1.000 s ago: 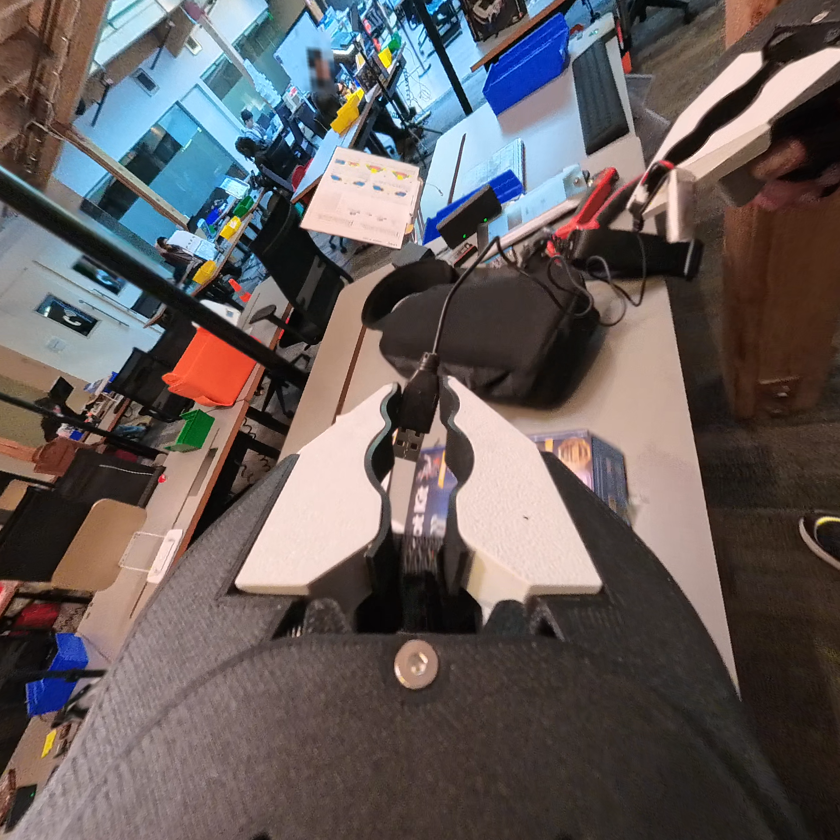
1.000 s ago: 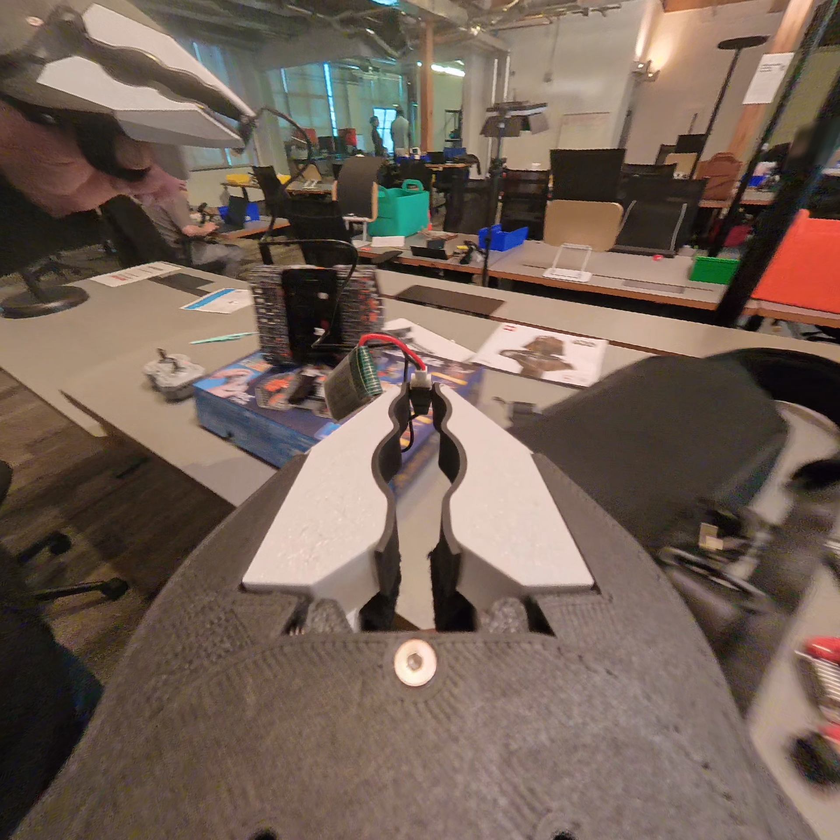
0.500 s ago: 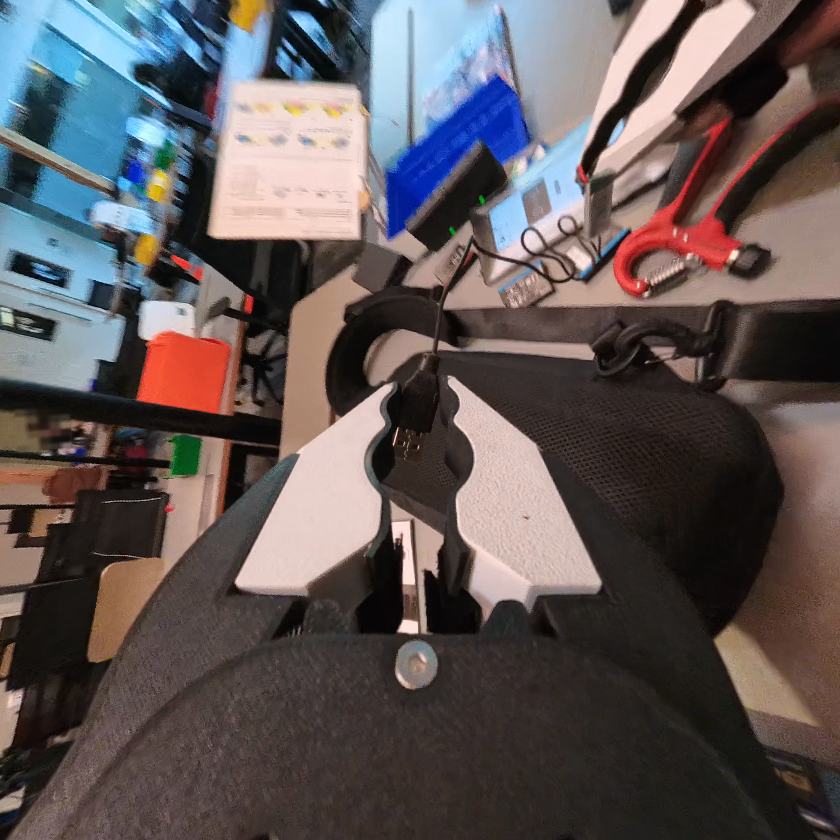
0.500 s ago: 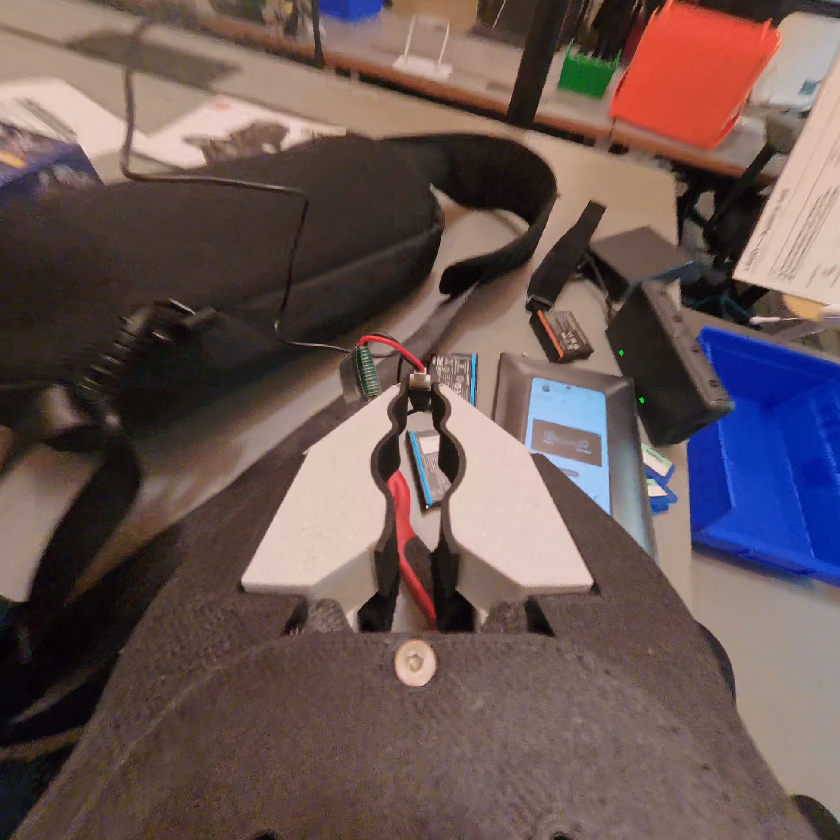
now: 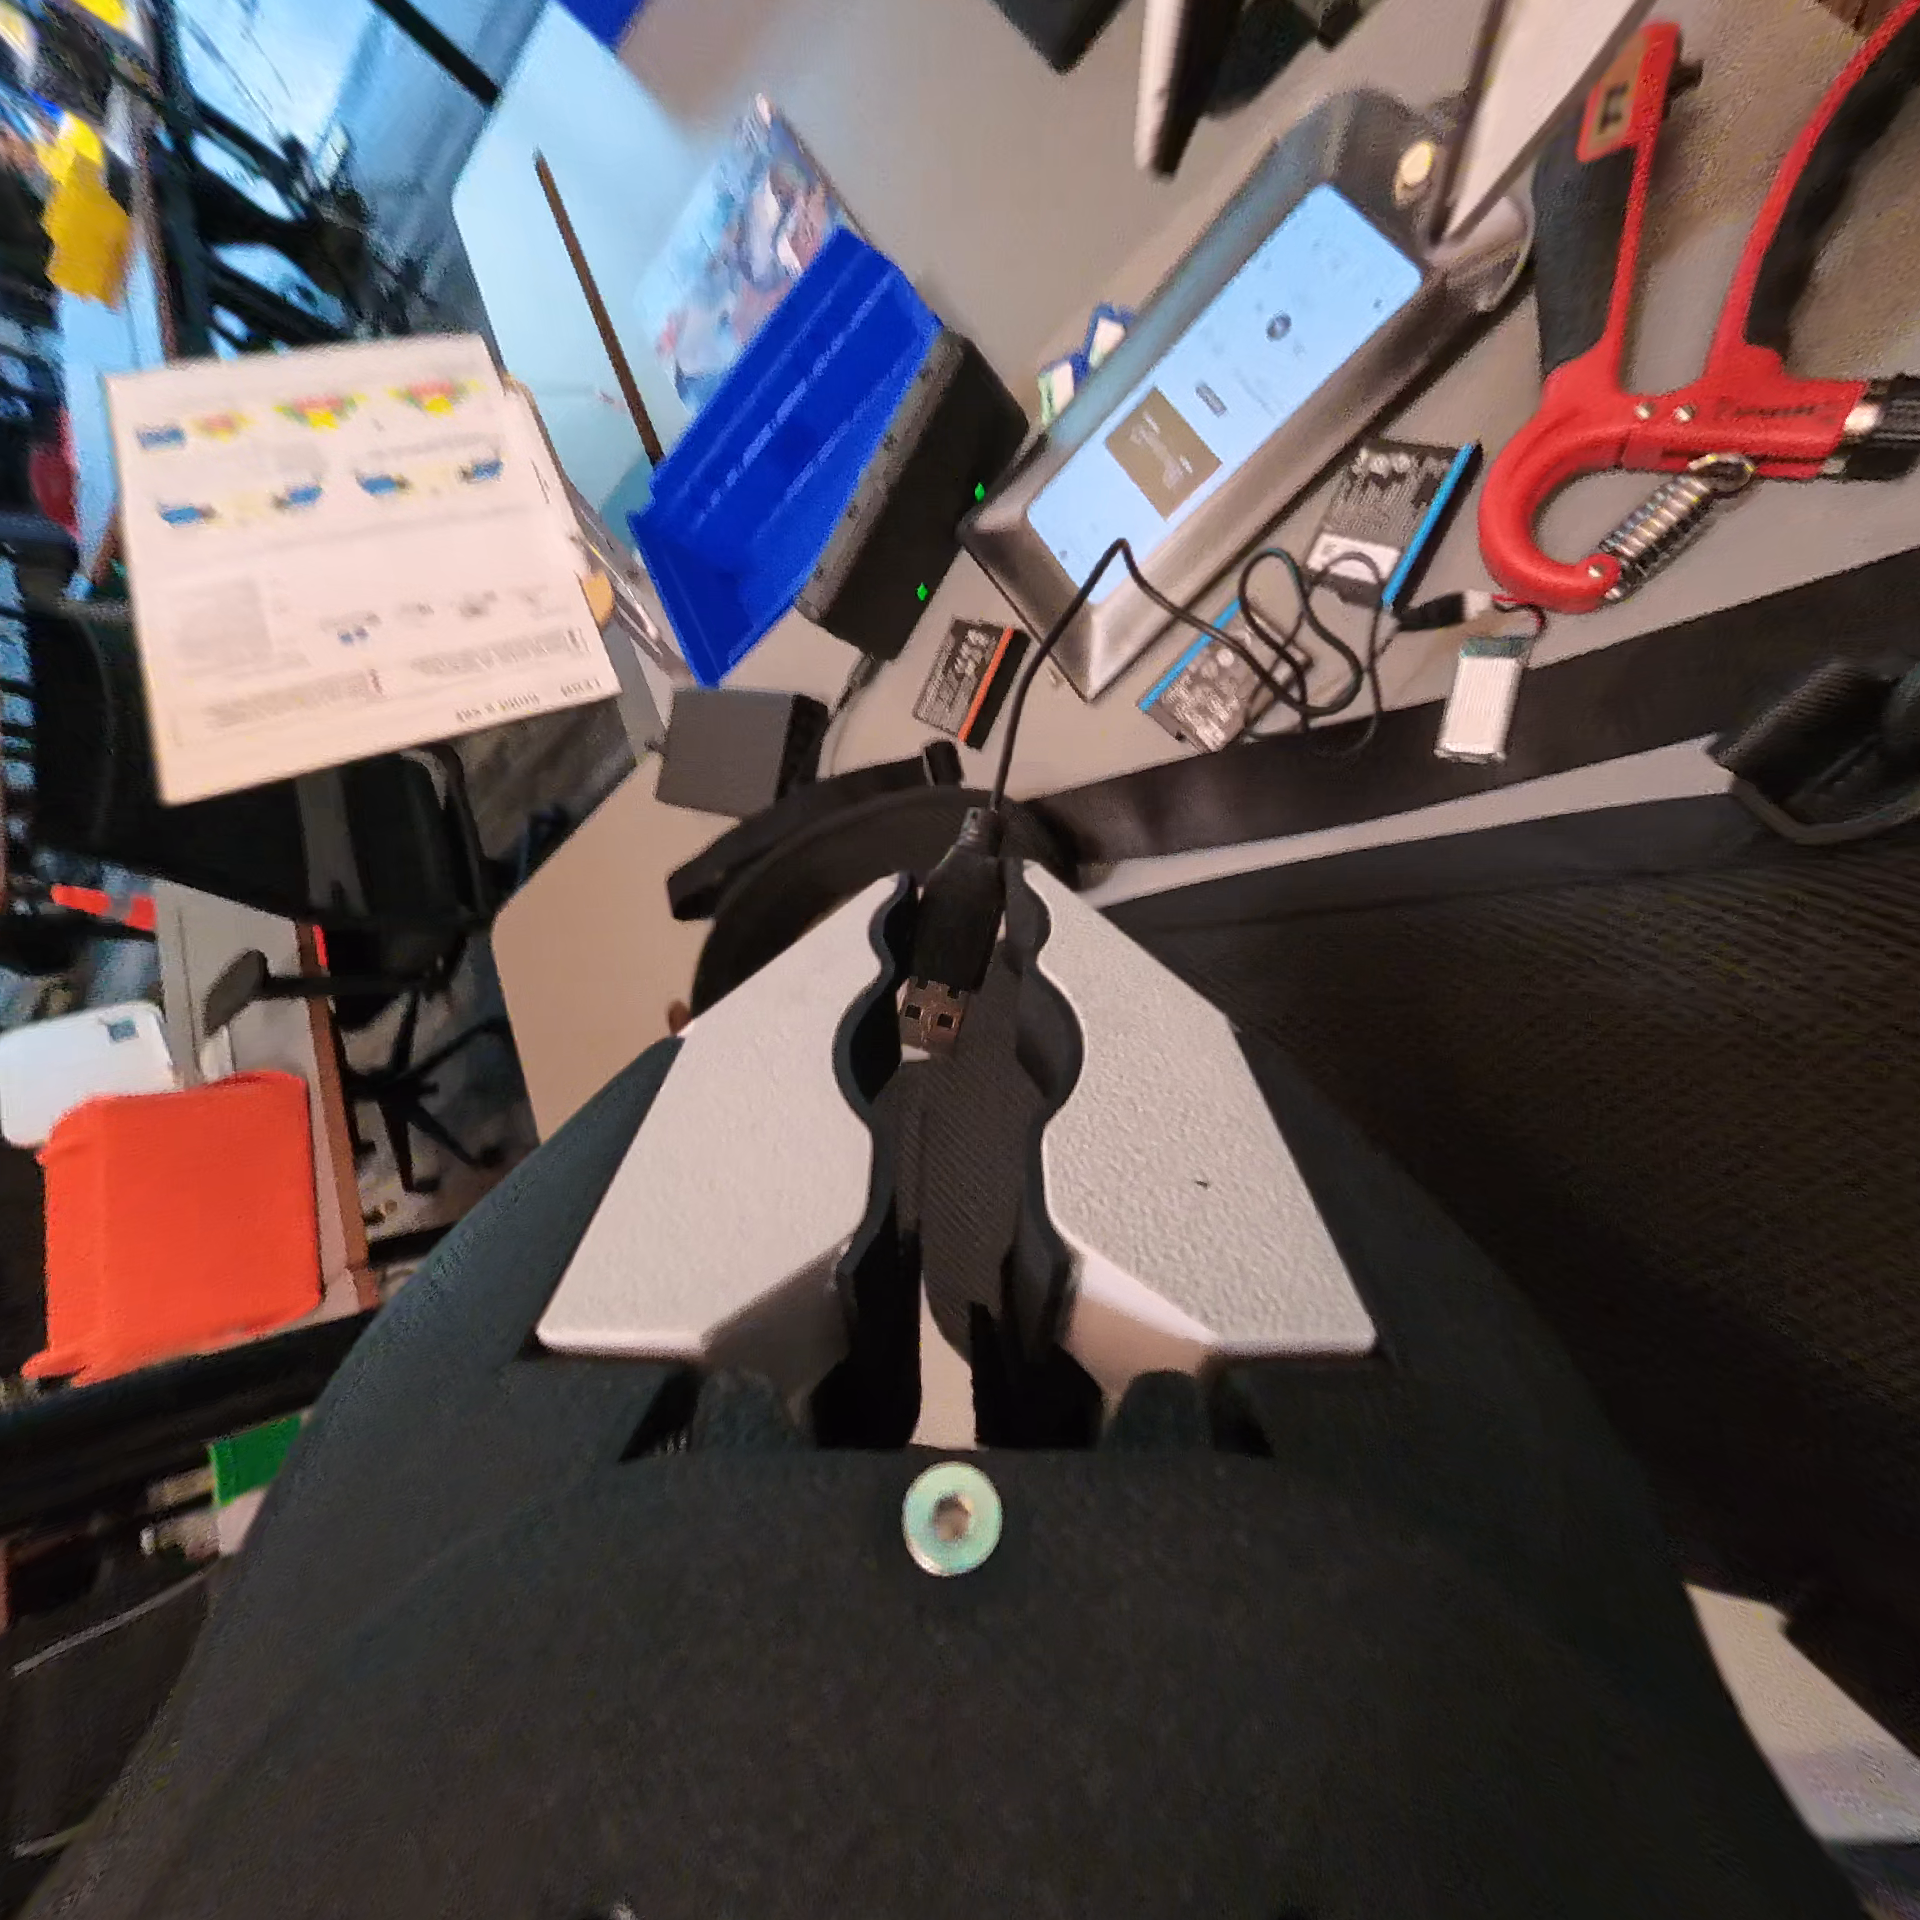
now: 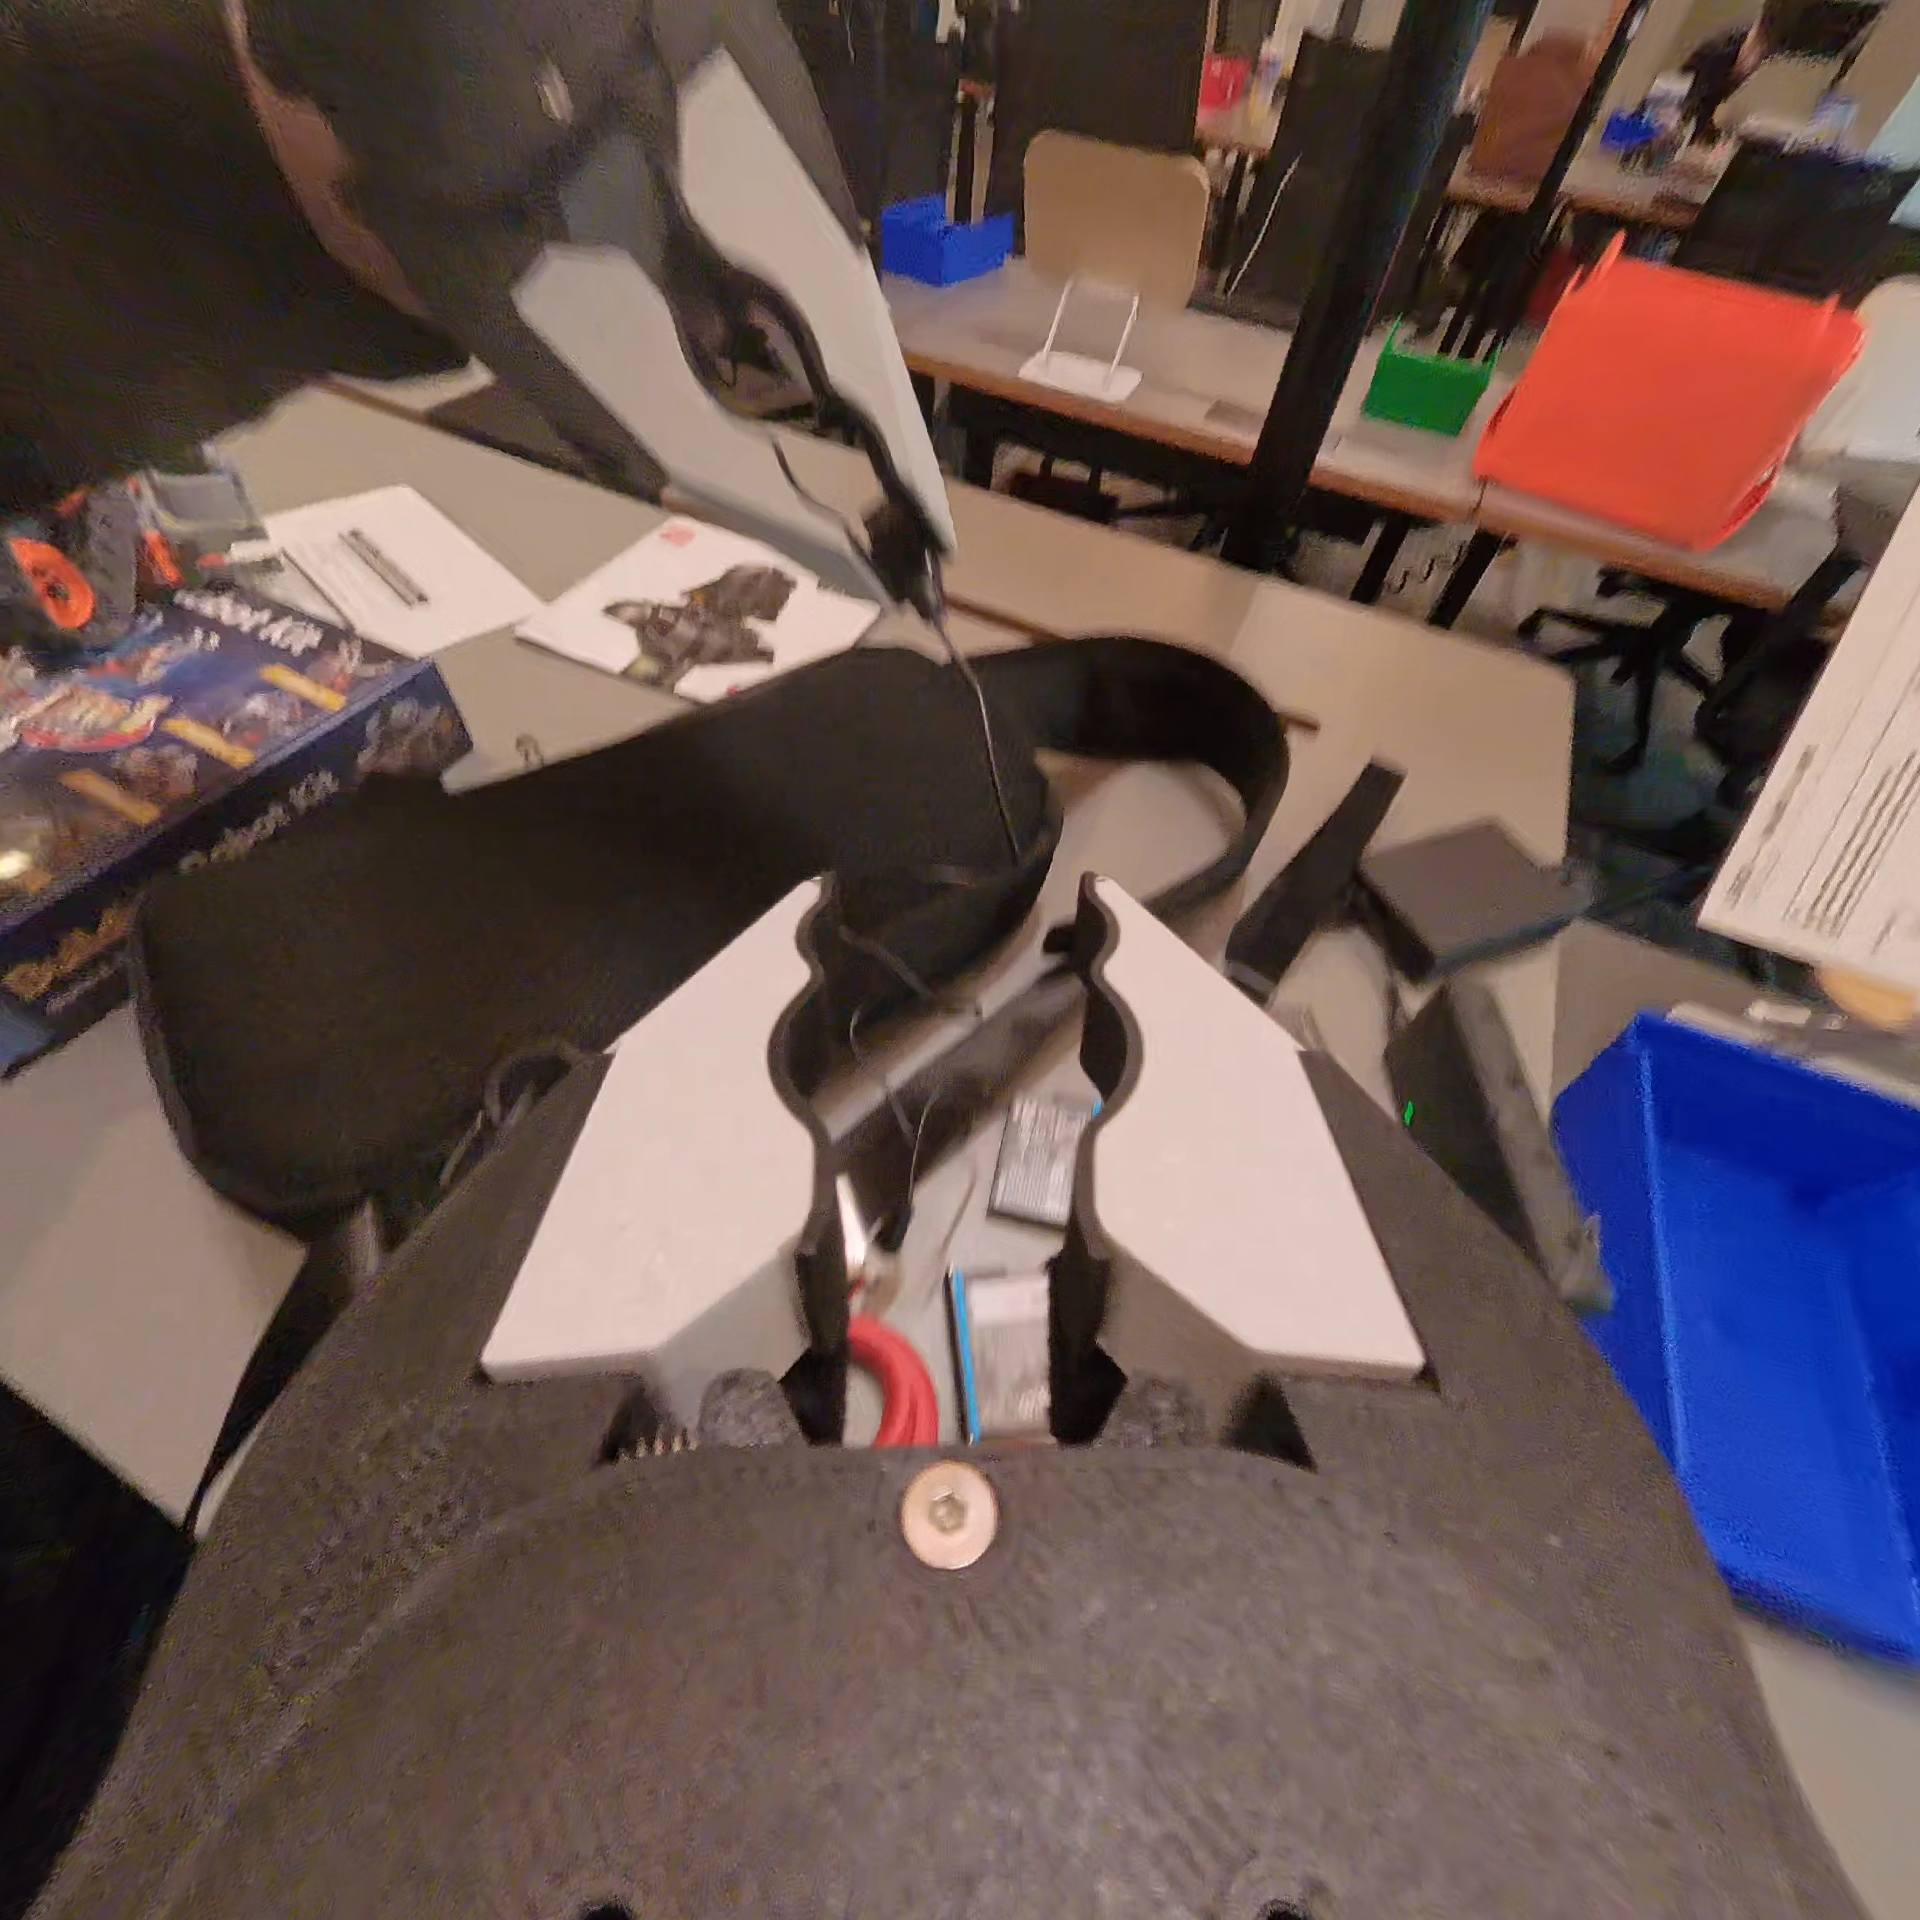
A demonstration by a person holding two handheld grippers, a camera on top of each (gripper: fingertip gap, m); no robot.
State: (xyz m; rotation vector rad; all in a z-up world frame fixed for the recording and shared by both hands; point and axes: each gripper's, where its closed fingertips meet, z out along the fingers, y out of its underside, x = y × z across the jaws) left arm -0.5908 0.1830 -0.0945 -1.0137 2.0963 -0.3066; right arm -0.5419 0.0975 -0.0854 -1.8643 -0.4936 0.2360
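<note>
The left gripper (image 5: 951, 904) is clamped on a black USB plug (image 5: 948, 961), whose long axis runs along the fingers, metal end pointing back toward the camera and cable end pointing forward past the tips. From the plug a thin black cable (image 5: 1023, 665) rises away to the desk, loops in a small tangle beside a lit phone (image 5: 1226, 410) lying in a grey tray, and seems to end near a small silver battery pack (image 5: 1481, 691) with red and black leads, though blur makes that join uncertain. The right gripper (image 6: 951, 914) stands with its jaws apart and nothing between them, low over the same desk; through the gap show a dark flat battery (image 6: 1039, 1158) and part of the red-handled pliers (image 5: 1662, 416). In the right wrist view the left gripper (image 6: 904, 540) hangs above and to the left of the right one, the cable dropping from its tip to the black mesh bag (image 6: 520, 935). So the plug lies up and left of the empty gripper, and the battery pack lies nearer that gripper than the clamped one. The bag and its strap (image 6: 1195, 727) fill the ground between the 2 grippers. A blue bin (image 6: 1766, 1299) sits to the right, a printed box (image 6: 187, 727) to the left, and a paper sheet (image 5: 343, 551) stands behind.
</note>
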